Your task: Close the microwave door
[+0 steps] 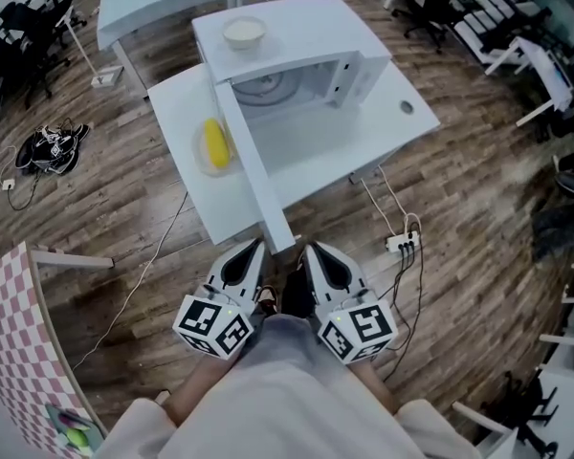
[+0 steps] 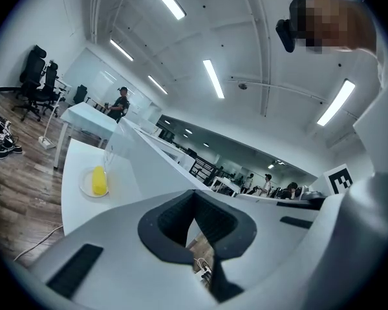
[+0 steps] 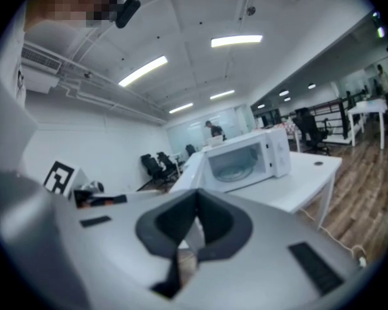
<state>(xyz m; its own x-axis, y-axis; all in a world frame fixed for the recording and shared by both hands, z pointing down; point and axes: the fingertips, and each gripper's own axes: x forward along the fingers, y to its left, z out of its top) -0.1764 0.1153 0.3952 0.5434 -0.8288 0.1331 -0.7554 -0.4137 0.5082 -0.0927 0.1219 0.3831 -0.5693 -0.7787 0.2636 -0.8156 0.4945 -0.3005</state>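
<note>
1. We've got one microwave (image 1: 311,60) on the bench (image 1: 387,127), its door (image 1: 253,161) swung wide open.
2. Our left gripper (image 1: 256,245) and right gripper (image 1: 310,251): both closed, empty, near the door's edge.
3. One bowl (image 1: 244,32) on top.

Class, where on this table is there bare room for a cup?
Free: the table right of the open door, in front of the microwave up to the cable hole. Crowded: left of the door, by the plate.
</note>
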